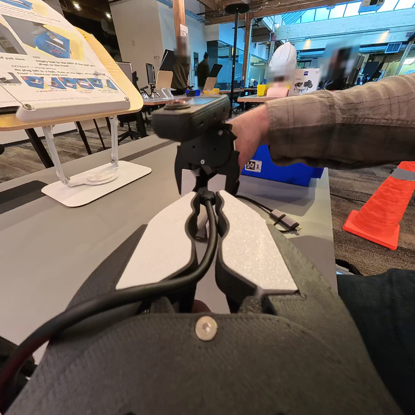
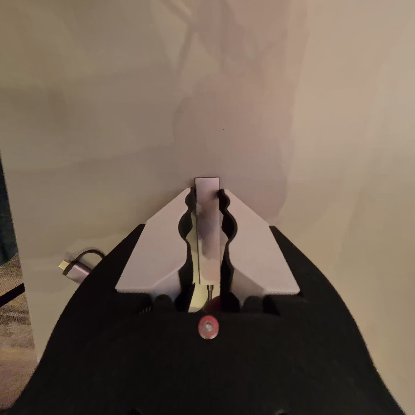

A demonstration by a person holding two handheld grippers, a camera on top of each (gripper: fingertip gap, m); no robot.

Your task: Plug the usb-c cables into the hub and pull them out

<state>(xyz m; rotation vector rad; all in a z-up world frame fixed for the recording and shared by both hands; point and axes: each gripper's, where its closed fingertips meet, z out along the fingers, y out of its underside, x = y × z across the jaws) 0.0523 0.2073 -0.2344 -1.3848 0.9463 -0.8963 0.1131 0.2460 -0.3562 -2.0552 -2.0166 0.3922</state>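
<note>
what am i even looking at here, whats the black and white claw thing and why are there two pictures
Each claw is a hand-held gripper: a two-finger tool a person squeezes, with a camera looking along its fingers. So each picture comes from one tool.

The left view shows the left hand-held gripper shut on the plug end of a black cable. Facing it is the right hand-held gripper, held by a person's hand.

The right view looks down at the grey table; there the right hand-held gripper is shut on a flat grey hub.

Also on the table: a spare cable adapter, a white document stand and a blue bin.
</note>
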